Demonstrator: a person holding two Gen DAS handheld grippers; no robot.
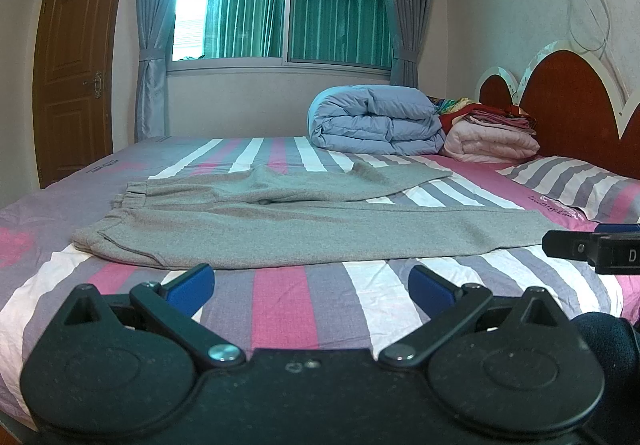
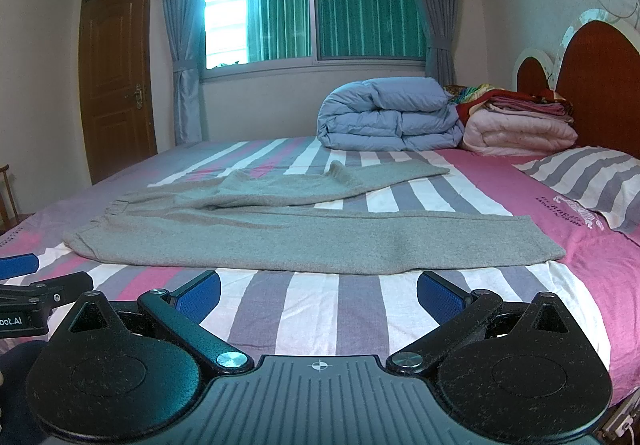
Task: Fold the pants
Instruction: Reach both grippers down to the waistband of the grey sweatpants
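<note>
Grey pants (image 1: pixel 304 233) lie spread flat on the striped bed (image 1: pixel 280 301), waistband to the left, two legs pointing right, the far leg angled away. They also show in the right wrist view (image 2: pixel 224 241). My left gripper (image 1: pixel 312 287) is open and empty, hovering above the sheet just short of the near leg's edge. My right gripper (image 2: pixel 320 291) is open and empty, also just in front of the near leg. The right gripper's side shows at the right edge of the left wrist view (image 1: pixel 592 247); the left gripper shows at the left edge of the right wrist view (image 2: pixel 32 285).
A folded blue duvet (image 1: pixel 376 121) and a pink folded blanket stack (image 1: pixel 492 141) sit at the far side near the red headboard (image 1: pixel 568 101). A striped pillow (image 1: pixel 576 181) lies at right. Window with curtains behind; wooden door (image 1: pixel 72 77) at left.
</note>
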